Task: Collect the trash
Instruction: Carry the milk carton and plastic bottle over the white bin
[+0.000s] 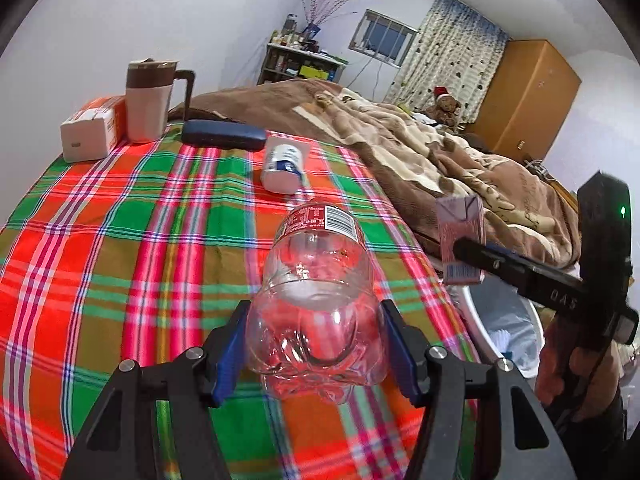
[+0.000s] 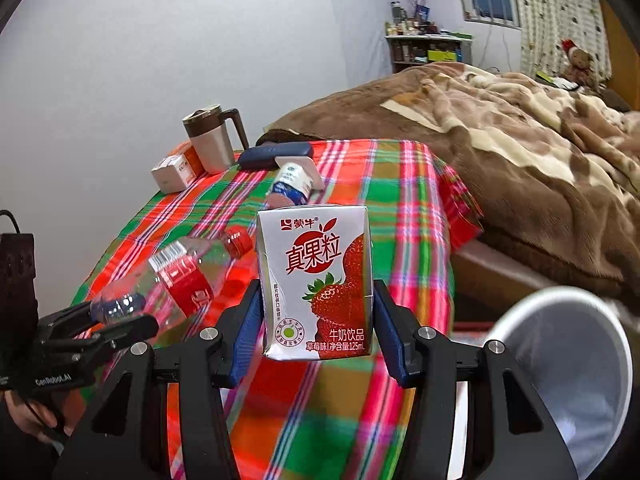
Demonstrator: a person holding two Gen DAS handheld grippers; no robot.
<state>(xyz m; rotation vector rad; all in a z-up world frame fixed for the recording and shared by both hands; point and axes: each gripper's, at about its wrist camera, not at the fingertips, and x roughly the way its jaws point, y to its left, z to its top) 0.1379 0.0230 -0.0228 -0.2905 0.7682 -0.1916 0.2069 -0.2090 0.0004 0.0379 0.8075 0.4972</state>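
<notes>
The left claw [image 1: 316,344] grips an empty clear bottle [image 1: 316,300] by its base, at the lower centre of its own view, above the plaid-covered desk [image 1: 120,240]. Only the right wrist view shows the bottle's red cap [image 2: 239,241], at centre left. The right claw [image 2: 318,320] clamps a strawberry milk carton [image 2: 318,280] upright at frame centre; its printed front faces this camera alone. A white bin [image 2: 568,368] sits at lower right.

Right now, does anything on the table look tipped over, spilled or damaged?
One thing: the small white bottle with the blue label lies on its side on the plaid cloth, in front of the dark case. No spill shows.
</notes>
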